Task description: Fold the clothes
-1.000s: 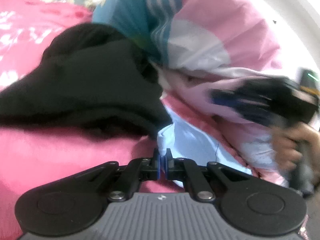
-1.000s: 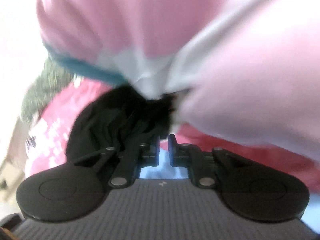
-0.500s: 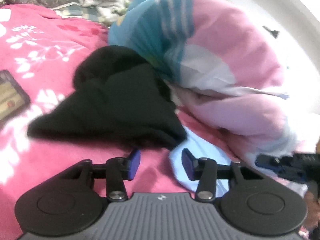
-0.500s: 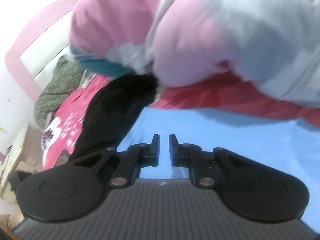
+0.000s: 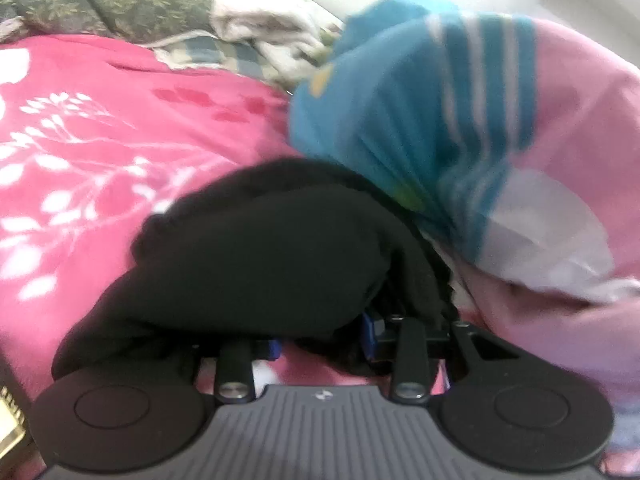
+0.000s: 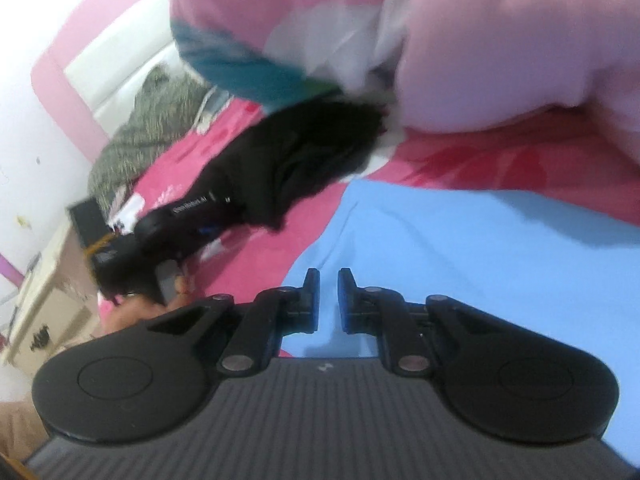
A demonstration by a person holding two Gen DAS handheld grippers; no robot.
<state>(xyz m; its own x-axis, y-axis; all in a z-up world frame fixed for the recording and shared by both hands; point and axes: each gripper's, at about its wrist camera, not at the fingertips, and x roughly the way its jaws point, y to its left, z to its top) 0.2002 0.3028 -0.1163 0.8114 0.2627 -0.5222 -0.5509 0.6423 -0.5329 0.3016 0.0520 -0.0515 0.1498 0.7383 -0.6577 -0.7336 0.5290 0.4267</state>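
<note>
My left gripper [image 5: 320,344] sits at the near edge of the black garment [image 5: 256,256], which is heaped on the pink bedspread [image 5: 120,132] of the bed. Its jaws have just been closing a little from a wider gap, yet they are parted, and a fold of the black cloth hangs down between the blue pads [image 5: 368,336]; I cannot see the pads pressing on it. Just beyond the black garment, touching it, lies the bundled pink and teal quilt [image 5: 460,128].

My right gripper [image 6: 329,300] hovers over the light blue garment [image 6: 460,248], spread flat on the same bedspread. Its jaws stand nearly together with a narrow slit between them and nothing in that slit. From this side I see my left gripper at the far end of the black garment, its body blurred. A green patterned blanket [image 6: 140,132] lies bunched by the headboard.
</note>
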